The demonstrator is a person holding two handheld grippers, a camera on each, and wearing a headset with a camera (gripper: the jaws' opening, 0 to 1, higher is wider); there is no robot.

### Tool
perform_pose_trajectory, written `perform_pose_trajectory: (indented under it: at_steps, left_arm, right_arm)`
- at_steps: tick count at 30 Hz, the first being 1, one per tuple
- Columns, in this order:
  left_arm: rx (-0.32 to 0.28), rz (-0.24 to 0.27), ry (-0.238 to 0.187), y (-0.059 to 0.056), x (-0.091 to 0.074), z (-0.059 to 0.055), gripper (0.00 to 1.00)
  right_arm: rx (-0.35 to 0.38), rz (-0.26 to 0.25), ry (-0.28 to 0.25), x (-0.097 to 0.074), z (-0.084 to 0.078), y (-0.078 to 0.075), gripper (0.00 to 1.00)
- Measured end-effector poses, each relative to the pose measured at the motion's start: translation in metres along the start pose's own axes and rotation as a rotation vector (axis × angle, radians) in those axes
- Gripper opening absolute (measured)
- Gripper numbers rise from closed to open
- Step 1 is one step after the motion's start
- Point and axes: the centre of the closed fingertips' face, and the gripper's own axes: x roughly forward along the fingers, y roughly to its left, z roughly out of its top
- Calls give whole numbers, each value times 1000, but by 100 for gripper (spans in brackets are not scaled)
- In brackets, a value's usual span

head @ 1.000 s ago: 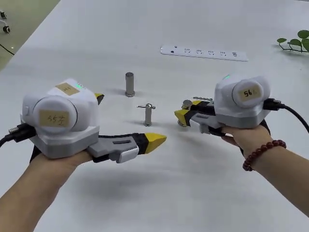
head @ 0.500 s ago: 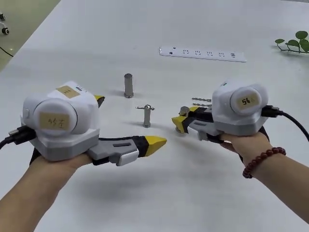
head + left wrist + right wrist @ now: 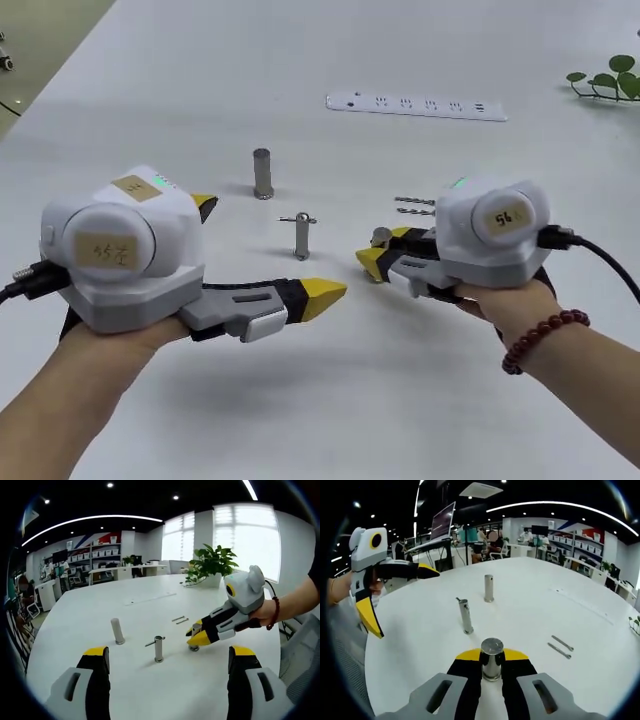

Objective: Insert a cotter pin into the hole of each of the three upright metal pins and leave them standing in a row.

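Right gripper (image 3: pixel 375 256) low, clamped on metal pin (image 3: pixel 491 661), left gripper (image 3: pixel 270 247) hovering, jaws apart

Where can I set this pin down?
Bare: between the power strip and the far pin; also the table nearer than the left gripper. Crowded: around the middle pin, the right gripper, its held pin and loose cotter pins.

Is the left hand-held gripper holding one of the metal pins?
No, the left hand-held gripper is open, its jaws wide apart with nothing gripped between them.
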Motion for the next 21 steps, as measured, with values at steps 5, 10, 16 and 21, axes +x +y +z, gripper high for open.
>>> perform_pose_trajectory:
  at_steps: [5,10,16,21]
  left_arm:
    - [12,-4,10,-2,1,-2,99]
    - [15,-7,9,-3,1,-1,99]
    - [19,-7,7,-3,1,-1,99]
    - [19,-9,2,-4,1,0,99]
  right_arm:
    - [-16,4,-3,0,-1,1,9]
    - [-10,7,-12,0,-2,1,9]
    - [5,18,-19,0,-1,3,9]
    - [16,34,-39,-4,1,5,12]
